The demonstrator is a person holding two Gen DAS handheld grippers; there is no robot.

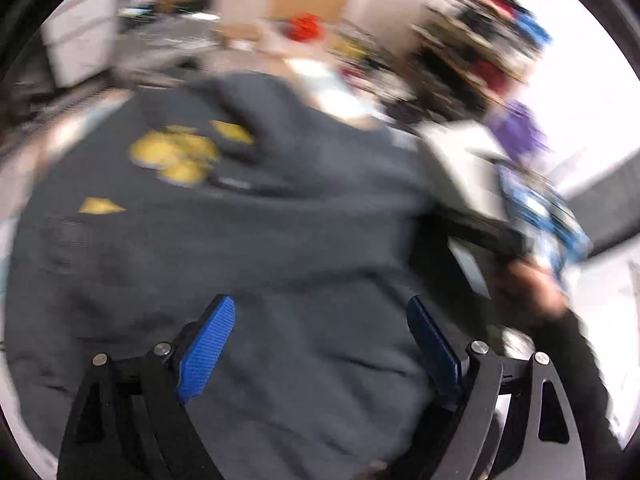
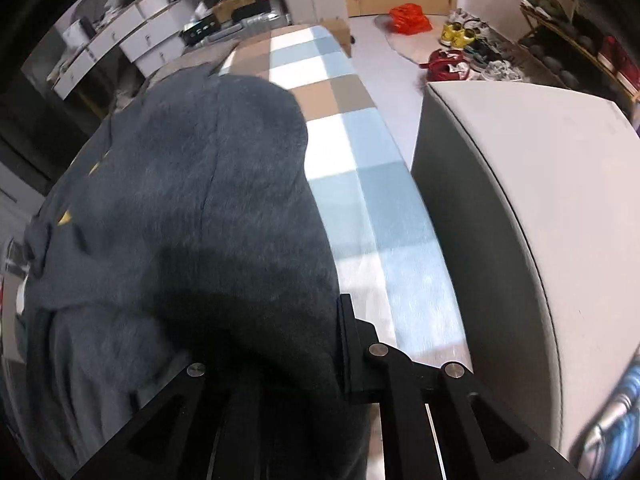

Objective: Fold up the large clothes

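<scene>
I have one garment to deal with: a large dark grey sweatshirt (image 1: pixel 248 248) of soft, fuzzy fleece, with a yellow printed design on it (I count a big rounded blotch and three small pointed bits, though the blur in my left view makes that rough). It lies spread over a bed or padded surface covered in a checked cloth (image 2: pixel 360 168) of pale blue, white and tan squares, and it bulges up in thick rounded folds.

My left gripper (image 1: pixel 320 344) is released: its two fingers stand wide apart above the grey fabric, each faced with a ribbed blue pad (image 1: pixel 206 350), nothing pinched between them.

My right gripper (image 2: pixel 276 344) is clenched on the sweatshirt; grey fleece is bunched over and between its black fingers, hiding the tips. In the left view I can see that same tool off to the right, with my right hand (image 1: pixel 532 288) and a dark sleeve behind it.

Beside the bed stands one pale grey, smooth, boxy upholstered piece (image 2: pixel 520 200) with rounded corners. Farther off, on the light floor, sits one crumpled orange-red plastic bag (image 2: pixel 408 20), a scatter of shoes (image 2: pixel 452 64) in red, yellow and white, and a white set of drawers (image 2: pixel 148 36).
</scene>
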